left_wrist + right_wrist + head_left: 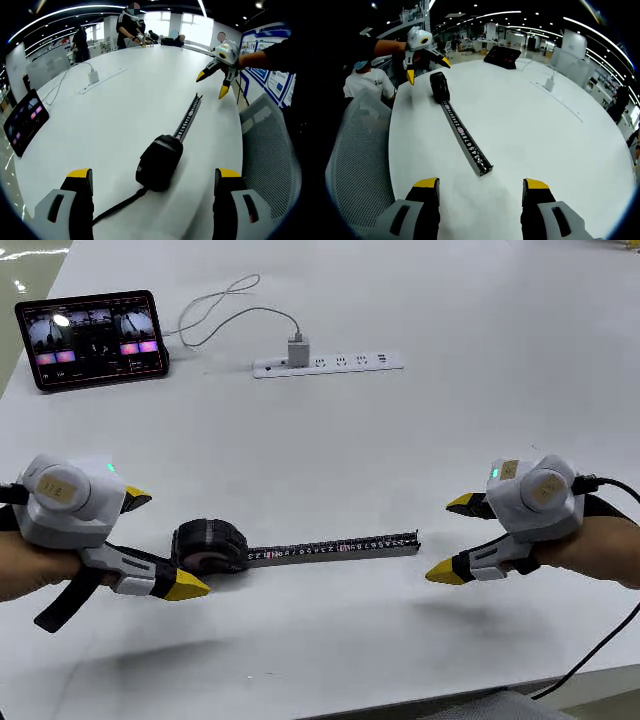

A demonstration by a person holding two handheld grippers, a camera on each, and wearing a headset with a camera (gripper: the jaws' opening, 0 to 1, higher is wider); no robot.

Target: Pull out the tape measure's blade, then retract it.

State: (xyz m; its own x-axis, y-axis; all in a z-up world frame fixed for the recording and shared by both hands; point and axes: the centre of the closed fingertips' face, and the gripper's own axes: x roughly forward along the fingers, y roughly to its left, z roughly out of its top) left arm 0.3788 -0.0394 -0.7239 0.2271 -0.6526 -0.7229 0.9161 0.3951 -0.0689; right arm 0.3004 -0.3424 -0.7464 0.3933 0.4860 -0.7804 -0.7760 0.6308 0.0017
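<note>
While the left gripper (168,543) has its two jaws spread wide, they stand either side of the tape measure (210,545) without pinching it; the nearer jaw tip is just beside the black case. In the left gripper view a dark strap (120,205) trails from the case back toward that gripper. The right gripper (445,538) is likewise spread and holds nothing, hovering just past the hooked end (415,540) of the blade (335,548) and apart from it. The blade lies pulled out flat on the white table (400,440), running from the case toward the right gripper, so the pull looks done and the retraction is what remains.

The main risk, as I judge it, is the blade snapping home fast with the case unheld: the case could skid or spin, and the hook could whip against a jaw. A rounded case may also slip out of a squeeze, and the strap could get trapped under a jaw. If a lock is on, which I cannot tell, nothing will retract until it is released.

Room is generous ahead: the power strip (330,363), its charger (299,348) and the tablet (92,337) sit well apart at the far side. The near table edge (300,702) is close behind both grippers, with a mesh chair (270,145) just beyond it, so any backward slide has little margin.
</note>
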